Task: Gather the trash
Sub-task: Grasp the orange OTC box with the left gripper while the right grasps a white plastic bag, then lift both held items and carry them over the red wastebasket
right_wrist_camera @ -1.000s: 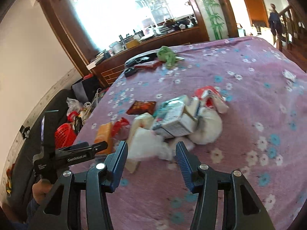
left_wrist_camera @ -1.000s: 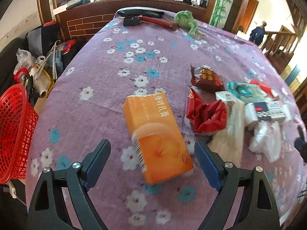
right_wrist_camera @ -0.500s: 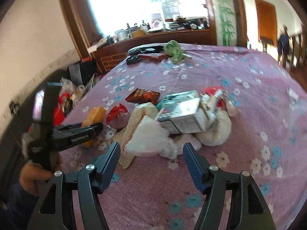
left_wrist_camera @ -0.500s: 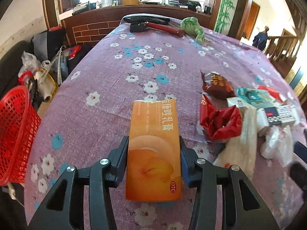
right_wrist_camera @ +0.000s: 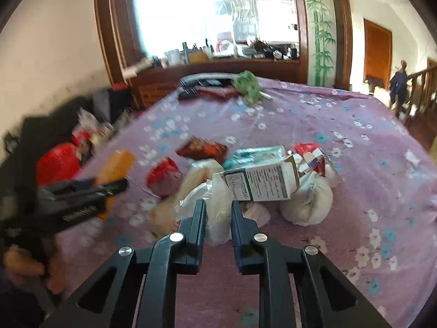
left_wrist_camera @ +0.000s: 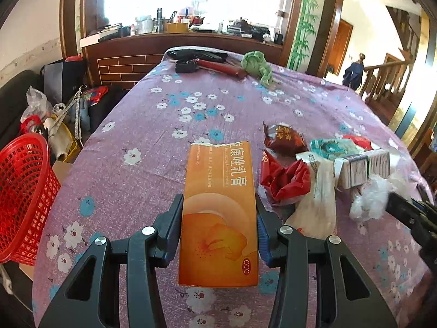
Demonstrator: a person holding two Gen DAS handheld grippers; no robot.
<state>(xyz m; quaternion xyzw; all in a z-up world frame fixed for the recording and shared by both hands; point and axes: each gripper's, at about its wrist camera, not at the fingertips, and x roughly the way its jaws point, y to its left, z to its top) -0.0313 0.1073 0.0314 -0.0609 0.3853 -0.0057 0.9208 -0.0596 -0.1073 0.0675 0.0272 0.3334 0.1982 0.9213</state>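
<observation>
The left gripper [left_wrist_camera: 218, 227] pinches the orange box [left_wrist_camera: 220, 213] across its sides; it looks light, stiff, crushable. The right gripper [right_wrist_camera: 218, 218] pinches a soft, slippery plastic bag [right_wrist_camera: 217, 207].

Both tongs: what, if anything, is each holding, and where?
Left tongs clamp the orange cardboard box across its long sides, near the OTC end. Right tongs pinch the clear crumpled plastic bag.
</observation>
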